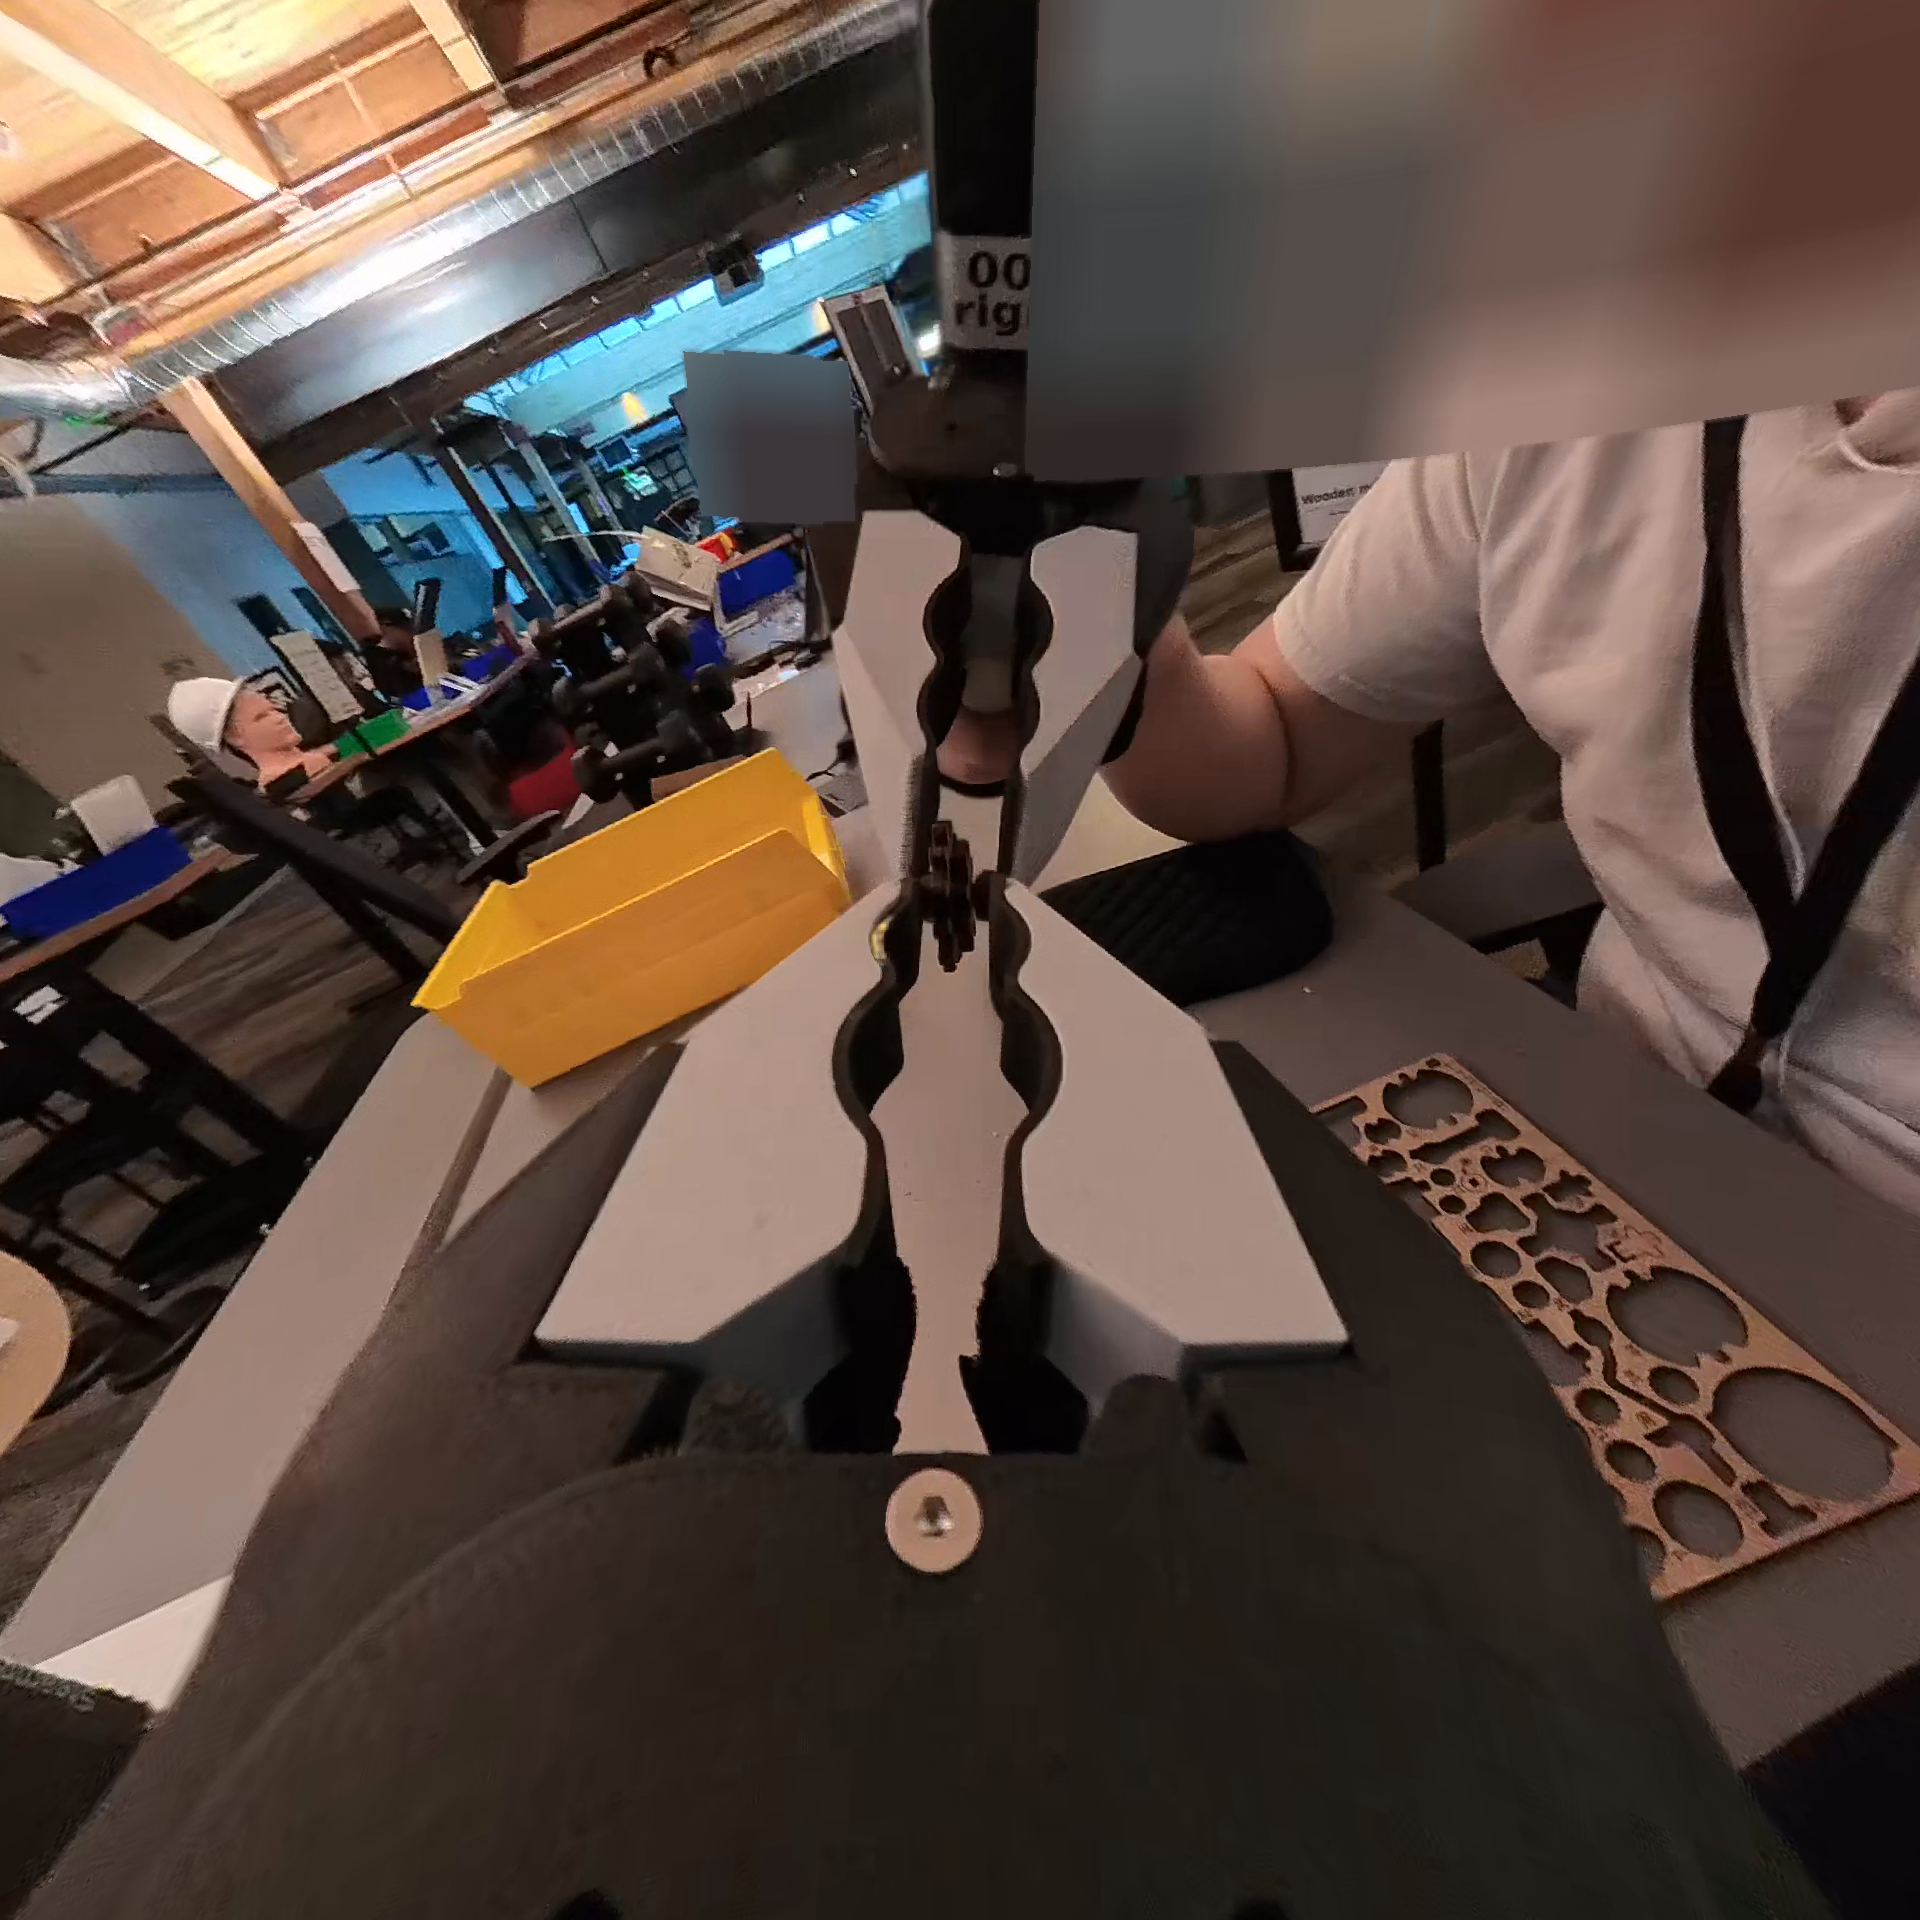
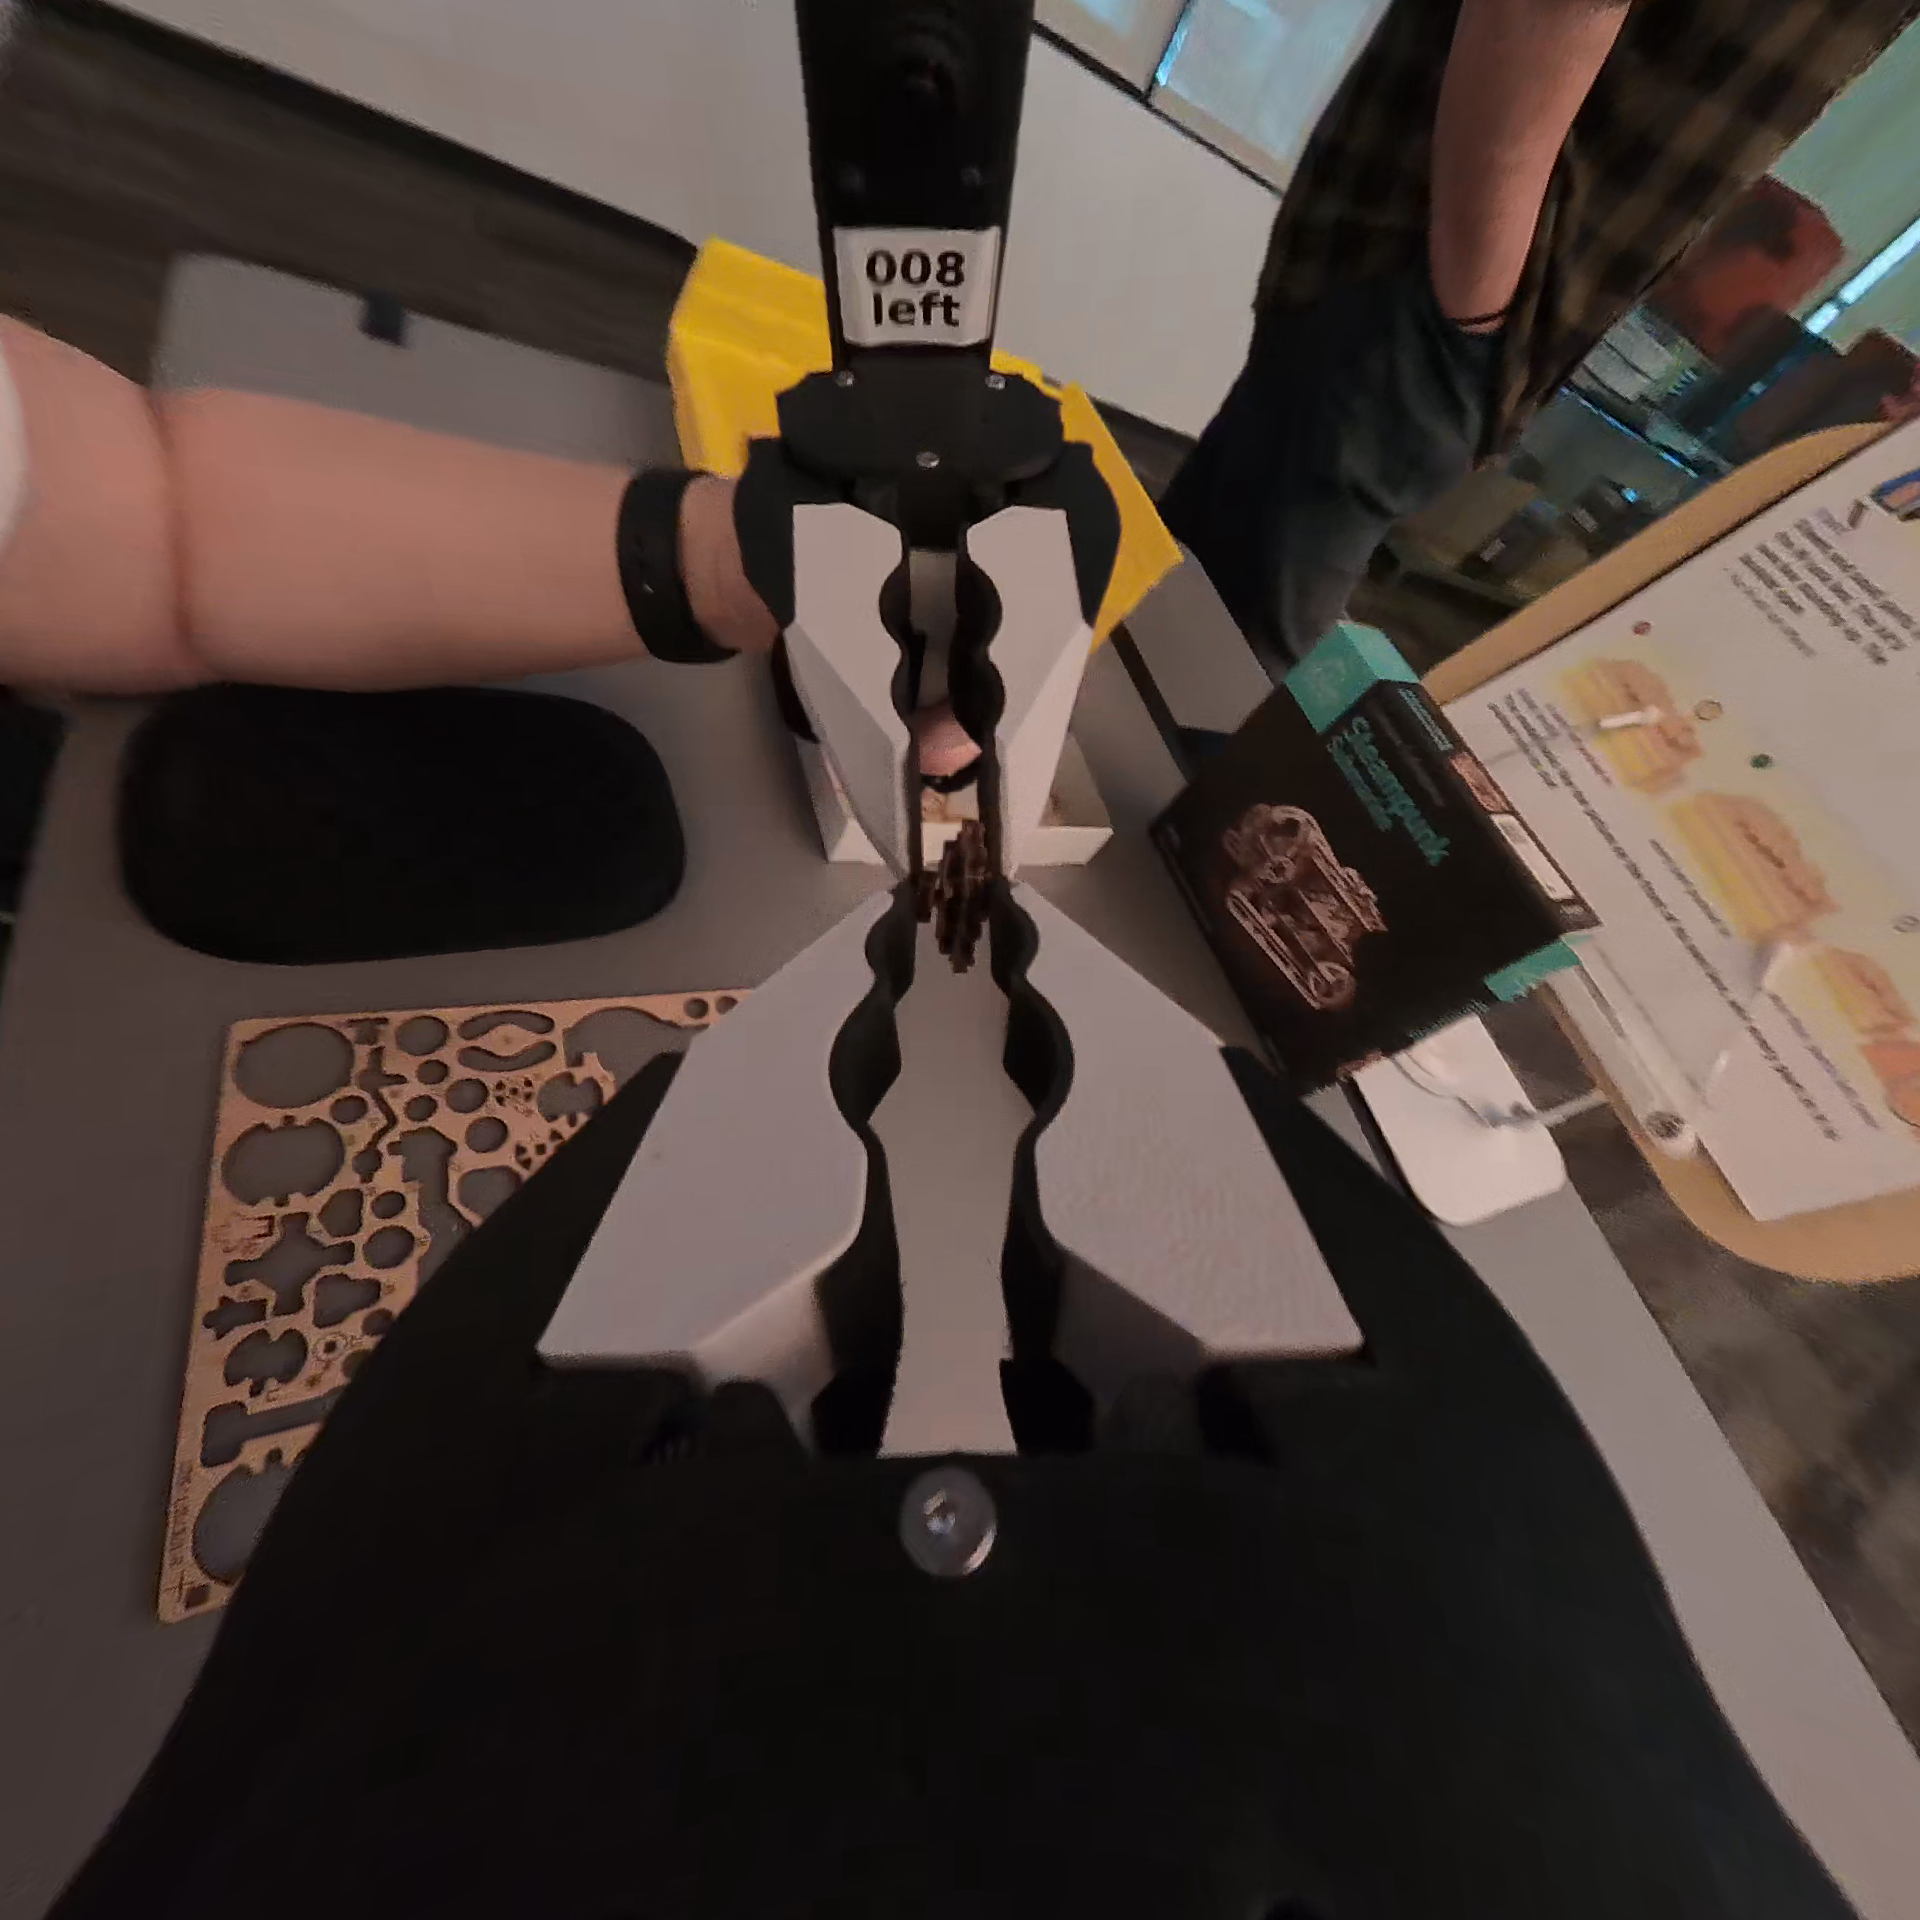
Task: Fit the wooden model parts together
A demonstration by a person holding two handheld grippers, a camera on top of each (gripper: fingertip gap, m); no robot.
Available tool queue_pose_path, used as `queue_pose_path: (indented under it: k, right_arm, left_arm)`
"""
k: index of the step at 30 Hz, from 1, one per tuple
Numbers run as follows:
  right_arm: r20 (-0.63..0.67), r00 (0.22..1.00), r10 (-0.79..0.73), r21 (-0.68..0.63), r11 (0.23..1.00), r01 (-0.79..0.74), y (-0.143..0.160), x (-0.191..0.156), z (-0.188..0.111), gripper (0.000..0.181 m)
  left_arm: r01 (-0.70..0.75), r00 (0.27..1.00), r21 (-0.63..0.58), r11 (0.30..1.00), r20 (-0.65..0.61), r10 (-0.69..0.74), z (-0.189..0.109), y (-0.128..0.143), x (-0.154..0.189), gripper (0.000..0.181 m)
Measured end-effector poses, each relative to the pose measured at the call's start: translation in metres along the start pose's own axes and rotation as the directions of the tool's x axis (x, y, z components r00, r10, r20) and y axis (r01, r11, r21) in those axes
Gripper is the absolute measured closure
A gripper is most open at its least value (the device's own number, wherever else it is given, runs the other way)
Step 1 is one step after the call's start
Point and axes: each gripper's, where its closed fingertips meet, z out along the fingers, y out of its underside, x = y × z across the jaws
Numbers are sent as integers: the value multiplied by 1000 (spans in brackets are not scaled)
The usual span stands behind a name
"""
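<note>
Above the punched-out plywood sheet (image 2: 416, 1226), left gripper (image 1: 951, 914) and right gripper (image 2: 956, 914) are meeting tip to tip, jaws nearly closed, both pinching one small wooden gear (image 2: 961, 899).

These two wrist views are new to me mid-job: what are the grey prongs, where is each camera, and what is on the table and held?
No robot arm: a person holds a two-finger gripper in each hand, with a camera looking along its grey fingers. The left wrist view shows the left gripper near, the right gripper opposite; the right wrist view reverses that. Their tips meet on small wooden gear parts, pinched between both. On the grey table lie a punched-out wooden sheet, a black pad, a yellow bin and the kit's dark box.
</note>
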Motion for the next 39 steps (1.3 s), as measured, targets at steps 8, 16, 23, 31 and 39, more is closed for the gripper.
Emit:
queue_pose_path:
  k: [8,16,23,31,39]
  right_arm:
    - [-18,1000,23,-18,1000,-24,5,1,6,168]
    - [-27,1000,7,-32,999,-8,7,1,10,168]
    - [-39,999,8,-34,999,-10,12,6,14,168]
    - [308,876,371,10,919,-393,43,24,6,169]
    - [448,744,496,-2,833,-554,58,27,11,165]
  left_arm:
    - [-39,999,-63,997,24,41,-3,6,-2,170]
    - [-26,999,-58,998,24,28,-6,10,-2,170]
    - [-19,999,-81,997,41,22,-7,16,-7,170]
    - [421,902,-122,899,160,-400,16,40,-27,170]
    - [589,802,-82,804,181,-569,18,51,-34,171]
